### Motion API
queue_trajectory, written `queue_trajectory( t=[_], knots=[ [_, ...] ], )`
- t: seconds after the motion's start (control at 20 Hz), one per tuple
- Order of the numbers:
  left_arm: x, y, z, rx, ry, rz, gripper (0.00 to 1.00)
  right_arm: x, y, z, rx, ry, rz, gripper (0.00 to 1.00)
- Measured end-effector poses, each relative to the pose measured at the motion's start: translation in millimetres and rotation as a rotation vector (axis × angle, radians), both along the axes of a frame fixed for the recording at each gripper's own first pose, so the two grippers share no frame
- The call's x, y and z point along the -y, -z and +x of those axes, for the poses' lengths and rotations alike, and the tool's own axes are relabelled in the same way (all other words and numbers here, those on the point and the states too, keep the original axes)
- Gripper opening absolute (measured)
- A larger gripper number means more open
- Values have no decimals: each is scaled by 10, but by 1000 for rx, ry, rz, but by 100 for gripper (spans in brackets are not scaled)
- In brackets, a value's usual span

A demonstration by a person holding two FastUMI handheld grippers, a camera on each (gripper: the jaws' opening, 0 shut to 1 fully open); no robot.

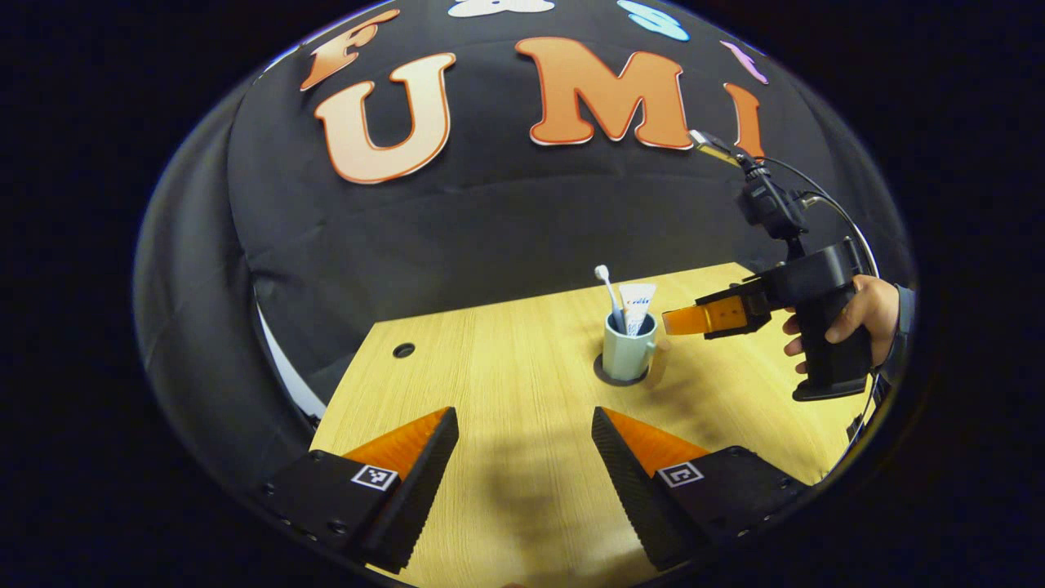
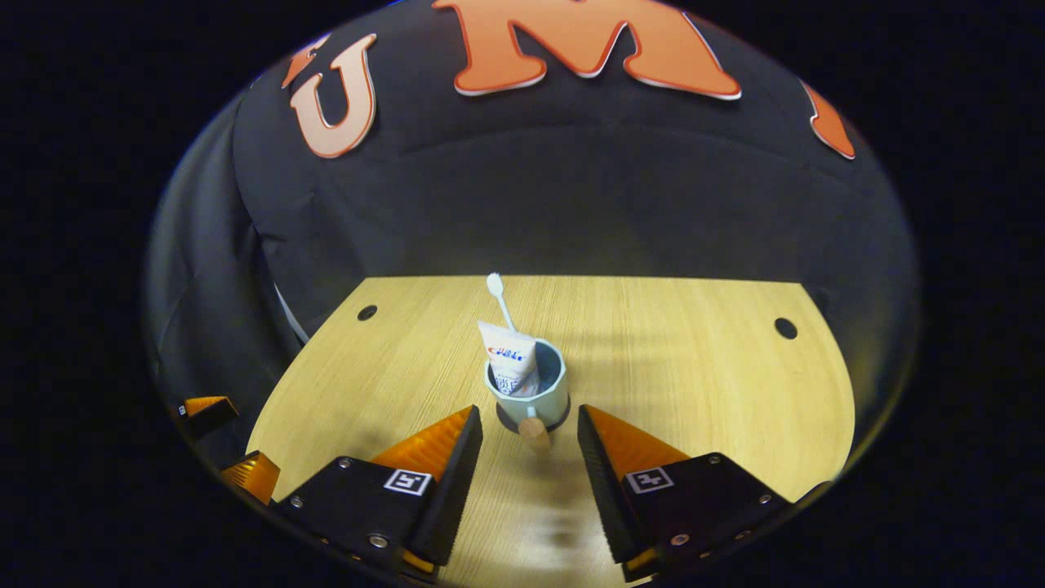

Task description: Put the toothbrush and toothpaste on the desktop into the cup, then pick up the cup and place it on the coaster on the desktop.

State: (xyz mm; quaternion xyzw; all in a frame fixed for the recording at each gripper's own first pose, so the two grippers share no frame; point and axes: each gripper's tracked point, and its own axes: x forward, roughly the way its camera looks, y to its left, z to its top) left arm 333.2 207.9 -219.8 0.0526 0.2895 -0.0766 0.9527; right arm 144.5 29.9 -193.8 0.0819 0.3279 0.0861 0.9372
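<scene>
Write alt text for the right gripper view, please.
A pale cup holding a toothbrush and a toothpaste tube stands on a dark coaster on a wooden desk. The right gripper is open, its fingers on either side of the cup's handle.

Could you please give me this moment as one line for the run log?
toothbrush, toothpaste: in cup | cup: on coaster | right tongs: open, just behind handle | left tongs: open, back

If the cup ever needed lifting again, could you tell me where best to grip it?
Probably by the handle, which sticks out toward the right tongs, now open. Come in level from that side; the toothbrush and toothpaste block the cup from above.
</scene>
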Motion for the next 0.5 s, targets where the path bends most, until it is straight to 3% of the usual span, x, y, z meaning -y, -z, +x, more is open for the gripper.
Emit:
queue_trajectory(
  t=[0.2,0.3,0.5],
  knots=[
    [96,-244,-31,77,29,-23,99,274,-427,-214,114,53,15,92],
    [184,-417,-36,125,37,-34,99,408,-631,-323,183,74,11,95],
    [330,-921,-188,265,21,-45,99,765,-1147,-650,375,106,-96,96]
  ],
)
